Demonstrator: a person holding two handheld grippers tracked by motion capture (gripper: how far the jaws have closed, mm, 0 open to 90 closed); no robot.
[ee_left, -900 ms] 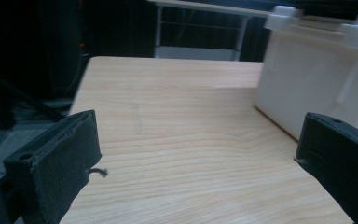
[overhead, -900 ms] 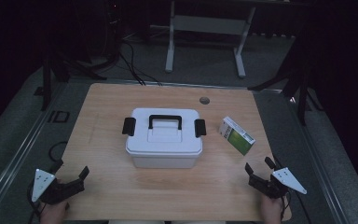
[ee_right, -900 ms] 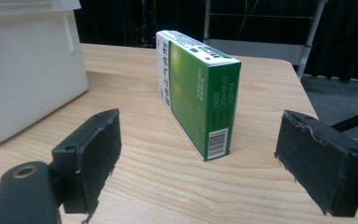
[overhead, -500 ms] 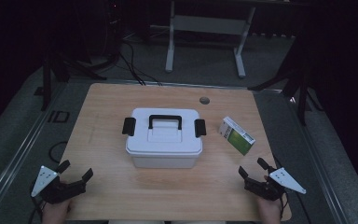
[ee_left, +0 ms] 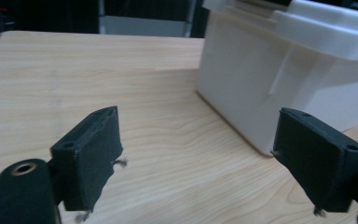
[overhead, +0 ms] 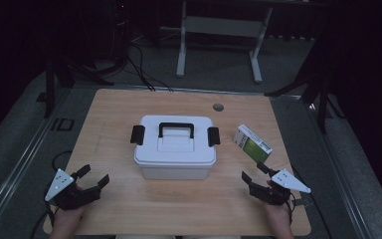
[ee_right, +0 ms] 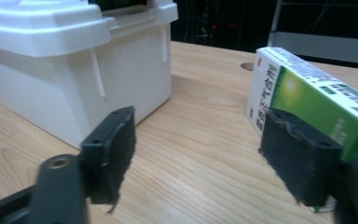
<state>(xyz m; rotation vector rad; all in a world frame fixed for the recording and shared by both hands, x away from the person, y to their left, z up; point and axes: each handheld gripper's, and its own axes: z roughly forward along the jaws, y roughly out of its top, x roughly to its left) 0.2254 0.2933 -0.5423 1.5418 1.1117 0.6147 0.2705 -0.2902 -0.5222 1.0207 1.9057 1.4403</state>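
Wooden desk [overhead: 129,107], seen from the high view. White storage box [overhead: 175,148] sits near the middle of the desk, lid on, black carry handle [overhead: 176,129] lying flat on top, one black latch [overhead: 138,135] at each end. To the right of the box, apart from it, lies a green-and-white carton [overhead: 251,142], set at an angle to the desk edge. A small round hole [overhead: 218,107] in the desk top lies behind the box, towards the far edge.

Left claw [overhead: 92,178]: low over the near left corner of the desk, held in the person's left hand [overhead: 65,220], pointing towards the box. Jaws stand wide apart, nothing between them. In the left gripper view [ee_left: 196,156] only bare wood shows between the pads; the box's near corner [ee_left: 279,79] stands just beyond the right-hand jaw, not touching.

Right claw [overhead: 253,173]: near the right front of the desk, held in the right hand [overhead: 278,215], just in front of the carton. Jaws wide apart, holding nothing. In the right gripper view [ee_right: 198,154] the box [ee_right: 74,60] stands beyond the left-hand jaw and the carton [ee_right: 307,88] behind the right-hand jaw; cannot tell whether that jaw touches the carton.
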